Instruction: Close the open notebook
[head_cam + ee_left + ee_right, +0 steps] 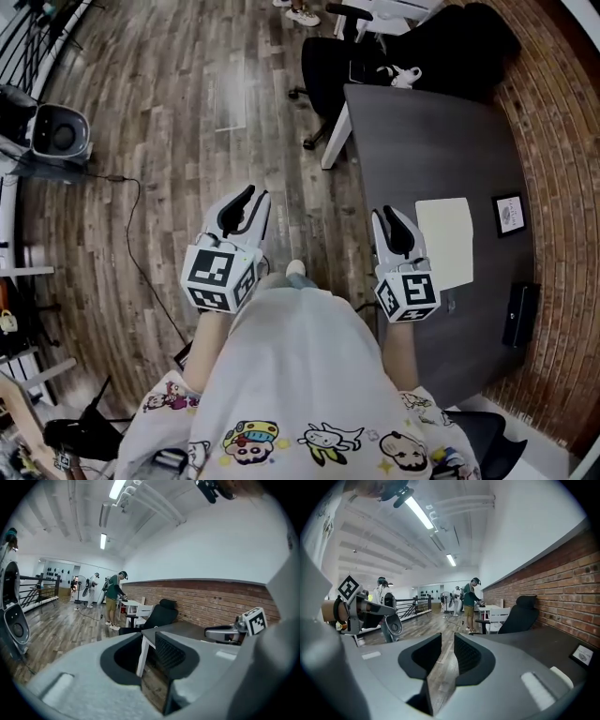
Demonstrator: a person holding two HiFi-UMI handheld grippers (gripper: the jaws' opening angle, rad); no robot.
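The notebook point(445, 242) is a pale rectangle lying flat on the dark table point(412, 141), to the right of my right gripper. The right gripper point(389, 217) hovers at the table's left edge, just left of the notebook and not touching it. In the right gripper view its jaws point(447, 653) stand a narrow gap apart with only floor showing between them. My left gripper point(246, 202) hangs over the wooden floor, well left of the table. Its jaws point(149, 653) are also slightly apart and hold nothing. The notebook shows in neither gripper view.
A small framed card point(509, 214) and a black flat object point(520, 314) lie near the table's right edge by the brick wall. A black office chair point(328, 70) stands at the table's far end. A cable point(141, 234) runs across the floor at left. People stand far back in the room point(112, 603).
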